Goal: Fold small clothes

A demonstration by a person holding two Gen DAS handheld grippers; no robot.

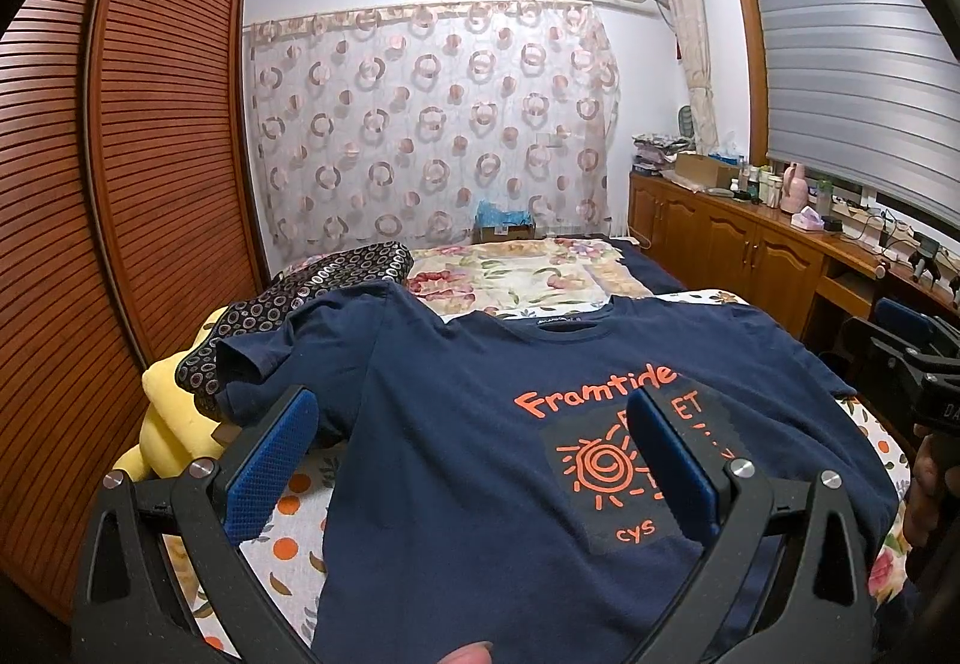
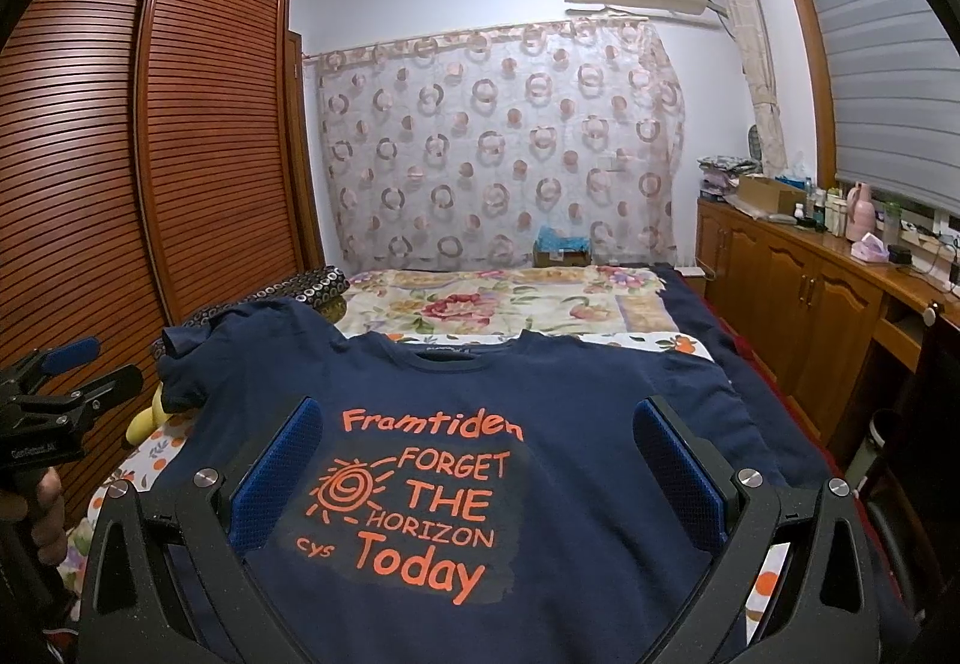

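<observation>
From the left wrist I see my left gripper (image 1: 474,460) spread wide and holding nothing, poised above the shirt (image 1: 456,424). The navy shirt lies face up on the bed (image 1: 288,532), hem at the near edge, collar toward the far side. Its left sleeve (image 1: 258,364) is rumpled and rides up onto a patterned cloth (image 1: 312,292) near the bed's left edge, beside a yellow plush (image 1: 168,424). My right gripper (image 1: 900,346) shows at the right edge of this view.

From the right wrist, my right gripper (image 2: 480,472) is also wide and empty, framing the orange print (image 2: 420,508) on the chest. The right sleeve (image 2: 702,382) lies flatter, toward the bed's right edge. The left gripper sits off to the left, open too.

I judge folding has not begun: the shirt is only spread out. Next I would flatten that left sleeve, then take each side at shoulder and hem to fold it inward.
</observation>
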